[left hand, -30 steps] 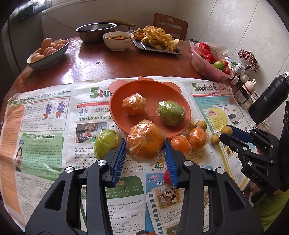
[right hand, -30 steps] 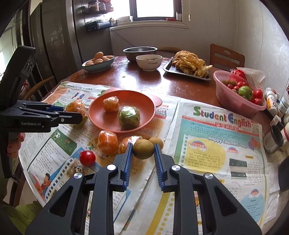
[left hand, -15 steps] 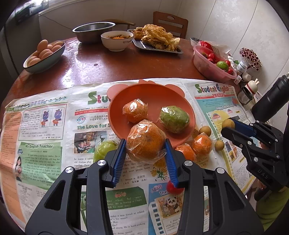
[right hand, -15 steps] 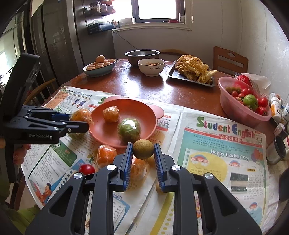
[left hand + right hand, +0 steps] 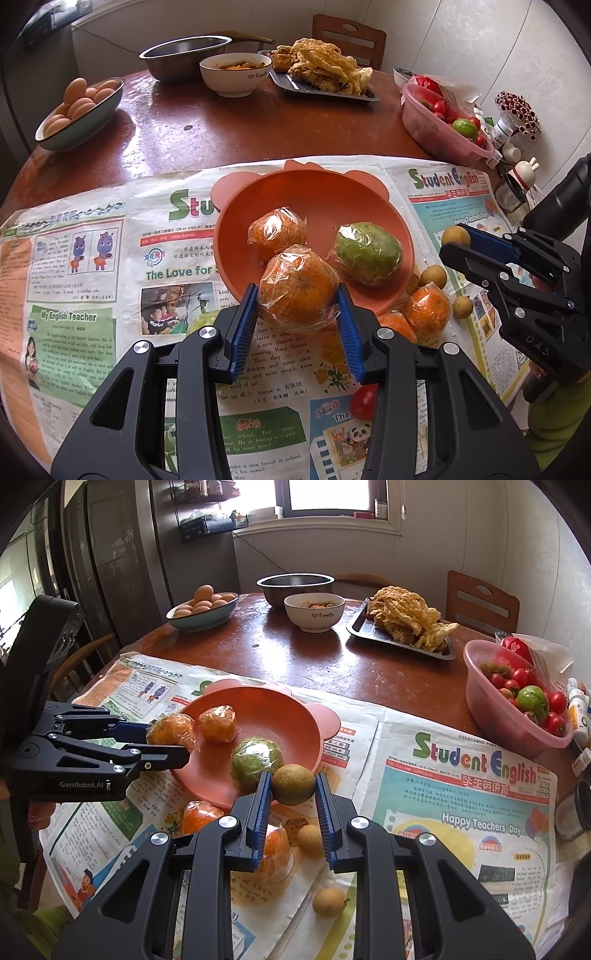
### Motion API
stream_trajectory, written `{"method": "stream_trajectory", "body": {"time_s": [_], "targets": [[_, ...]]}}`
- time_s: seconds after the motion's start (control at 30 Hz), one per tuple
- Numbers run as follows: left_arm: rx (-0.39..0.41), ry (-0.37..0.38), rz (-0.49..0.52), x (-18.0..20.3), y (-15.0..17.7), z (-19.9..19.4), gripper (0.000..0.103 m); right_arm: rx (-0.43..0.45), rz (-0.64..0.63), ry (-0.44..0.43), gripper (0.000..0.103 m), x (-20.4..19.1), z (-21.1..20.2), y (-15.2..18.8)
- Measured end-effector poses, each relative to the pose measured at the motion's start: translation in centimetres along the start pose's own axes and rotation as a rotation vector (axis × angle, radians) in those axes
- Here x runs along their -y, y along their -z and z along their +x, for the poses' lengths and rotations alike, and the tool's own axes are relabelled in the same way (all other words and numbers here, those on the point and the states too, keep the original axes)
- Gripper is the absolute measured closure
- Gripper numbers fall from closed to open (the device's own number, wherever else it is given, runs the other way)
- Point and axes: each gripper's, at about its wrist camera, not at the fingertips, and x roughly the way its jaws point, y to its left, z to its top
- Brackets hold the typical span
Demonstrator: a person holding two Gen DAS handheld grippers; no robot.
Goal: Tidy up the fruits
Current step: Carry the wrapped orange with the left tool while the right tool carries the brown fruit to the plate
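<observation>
While both hands hang over the near rim of the orange plate [image 5: 399,229], each claw carries one fruit: the left claw [image 5: 297,314] is closed partway on a large wrapped orange [image 5: 297,288], its blue pads pressing the crinkled film on both sides, and the right claw [image 5: 293,799] is pinched nearly as tight as it goes on a small brown fruit [image 5: 293,784] held at the very tips. Already in the plate lie a smaller wrapped orange [image 5: 277,232] and a wrapped green fruit [image 5: 369,253]; on the newspaper [image 5: 92,258] near the plate's edge wait two more wrapped oranges [image 5: 428,308], several small brown fruits [image 5: 328,902] and a red cherry tomato [image 5: 364,402]. The likeliest trouble, as I judge it, is the film: the pads grip plastic rather than peel, so the large orange could slide inside its wrap and drop early, landing on the rim and tipping the plate or rolling off across the desk. The small fruit is round and hard, held only at the tips, and could squirt out sideways if it shifts. Released onto the sloping wall, either fruit may roll into the two already there and push one over the low edge. The two claws are close together, so a hasty release could knock one against the other.
</observation>
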Motion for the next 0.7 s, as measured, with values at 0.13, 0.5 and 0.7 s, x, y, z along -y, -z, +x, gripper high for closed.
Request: {"method": "stream_trajectory", "body": {"time_s": [0.13, 0.5, 0.7], "targets": [[-0.004, 0.002, 0.0, -0.2, -0.2, 0.4, 0.069, -0.014, -0.007, -0.005, 0.08, 0.1, 0.9, -0.2], [-0.013, 0.01, 0.002, -0.6, -0.8, 1.2, 0.069, -0.056, -0.033, -0.004, 0.08, -0.3, 2.9, -0.6], [-0.013, 0.013, 0.002, -0.8, -0.9, 1.4, 0.069, -0.069, -0.04, -0.006, 0.08, -0.6, 3.6, -0.7]]}}
